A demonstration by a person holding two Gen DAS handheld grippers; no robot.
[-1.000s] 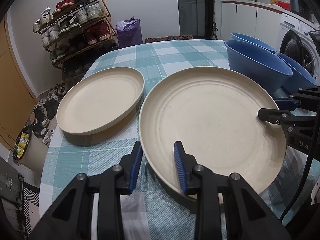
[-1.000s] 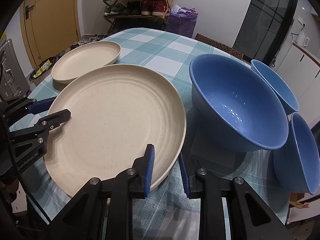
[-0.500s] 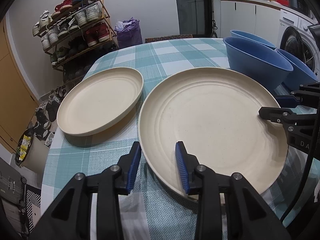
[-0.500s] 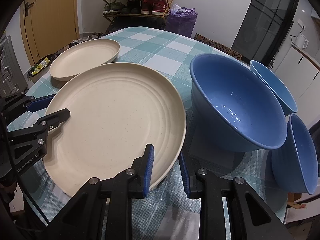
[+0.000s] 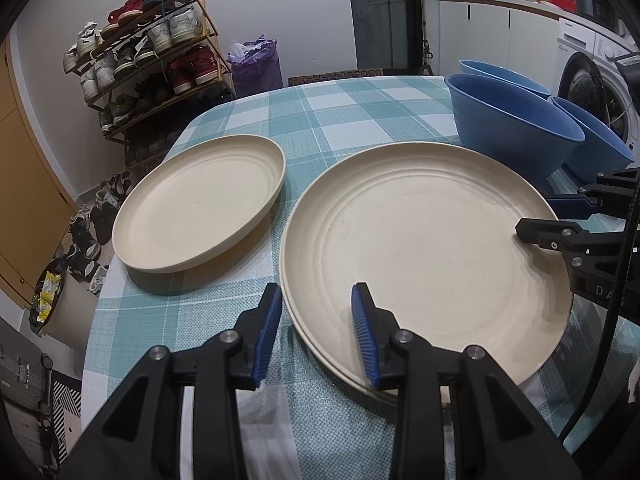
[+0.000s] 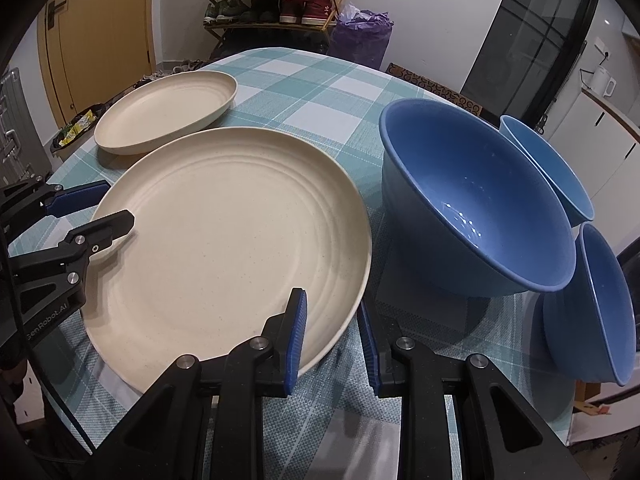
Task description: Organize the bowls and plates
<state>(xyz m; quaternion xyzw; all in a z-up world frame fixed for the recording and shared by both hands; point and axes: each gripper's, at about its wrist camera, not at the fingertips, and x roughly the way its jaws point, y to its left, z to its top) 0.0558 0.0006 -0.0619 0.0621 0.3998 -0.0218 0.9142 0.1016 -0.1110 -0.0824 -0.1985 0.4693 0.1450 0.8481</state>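
Left wrist view: left gripper (image 5: 318, 328) straddling near rim of large cream plate (image 5: 424, 256), one blue pad outside the edge, one over the plate face, jaws apart with a visible gap to the rim, having just been opening, plate rim between them. Smaller cream plate (image 5: 200, 208) just beside on the checked tablecloth (image 5: 340, 116), apart from the large one. Big blue bowl (image 5: 508, 128) behind the large plate, two more blue bowls close around it. Shoe rack (image 5: 148, 68) and purple bag (image 5: 254, 62) beyond the table edge; washing machine (image 5: 596, 80) at right. Right wrist view: right gripper (image 6: 332, 336) clamped on the opposite rim of the large cream plate (image 6: 224, 240), pads on either side of the edge. Big blue bowl (image 6: 472, 204) just beside that gripper's outer finger, crowding it; two smaller blue bowls (image 6: 600, 304) packed against it. Smaller cream plate (image 6: 168, 116) further back. Left gripper (image 6: 104, 206) visible across the plate.
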